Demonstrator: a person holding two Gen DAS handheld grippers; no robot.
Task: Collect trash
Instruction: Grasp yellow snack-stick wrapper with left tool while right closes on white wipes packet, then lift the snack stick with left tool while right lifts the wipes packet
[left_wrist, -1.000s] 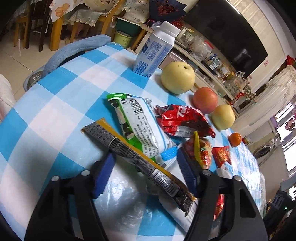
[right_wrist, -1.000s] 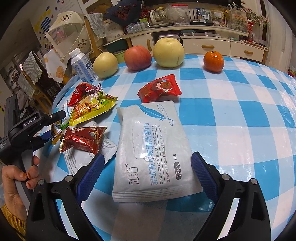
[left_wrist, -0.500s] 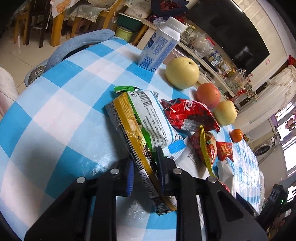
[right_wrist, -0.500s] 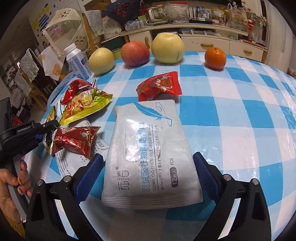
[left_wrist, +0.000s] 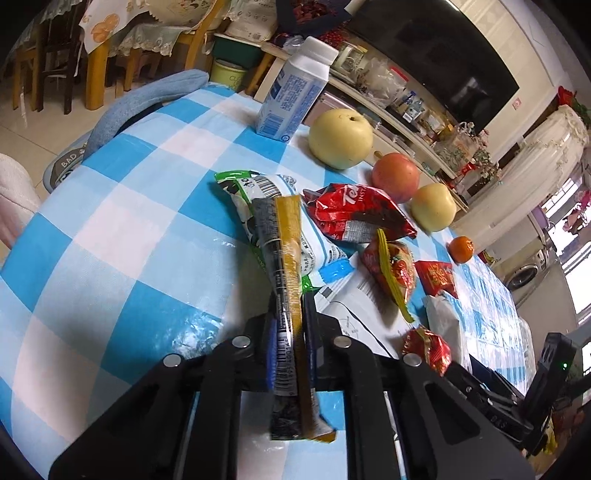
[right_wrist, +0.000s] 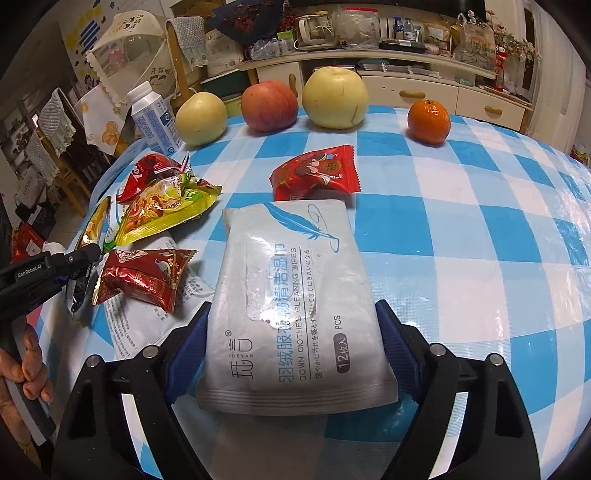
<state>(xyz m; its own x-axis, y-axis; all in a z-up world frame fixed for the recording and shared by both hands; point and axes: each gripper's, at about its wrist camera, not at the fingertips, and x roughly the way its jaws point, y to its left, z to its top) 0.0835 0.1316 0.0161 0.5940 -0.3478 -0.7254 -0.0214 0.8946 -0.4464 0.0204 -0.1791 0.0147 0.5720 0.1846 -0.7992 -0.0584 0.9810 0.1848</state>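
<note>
Fig. Two hand-held grippers over a table (right_wrist: 461, 206) w/ blue-and-white check cloth, trash scattered toward its left edge.

Left gripper (left_wrist: 290, 325): clenched on a long yellow-and-black wrapper (left_wrist: 286, 280), pinched edge-on between the blue pads; wrapper's far end lies over a green-and-white packet (left_wrist: 258, 192), near end hangs past the jaws.

Right gripper (right_wrist: 293, 328): jaws have just been closing around a white wipes pack (right_wrist: 295, 302), which lies flat between them; both pads sit against the pack's side edges, no visible squeeze or lift, so grip not confirmed.

Other trash, left part of table: red coffee packet (left_wrist: 354, 214), yellow-and-red snack bag (right_wrist: 162, 210), dark red candy wrapper (right_wrist: 144, 277) on a printed paper sheet (right_wrist: 140, 325), red sachet (right_wrist: 317, 173) just beyond the wipes pack.

Far edge of table, l. to r. in right-wrist view: milk bottle (right_wrist: 151, 118), pear (right_wrist: 201, 118), apple (right_wrist: 269, 105), larger pear (right_wrist: 336, 98), tangerine (right_wrist: 429, 121)
</note>
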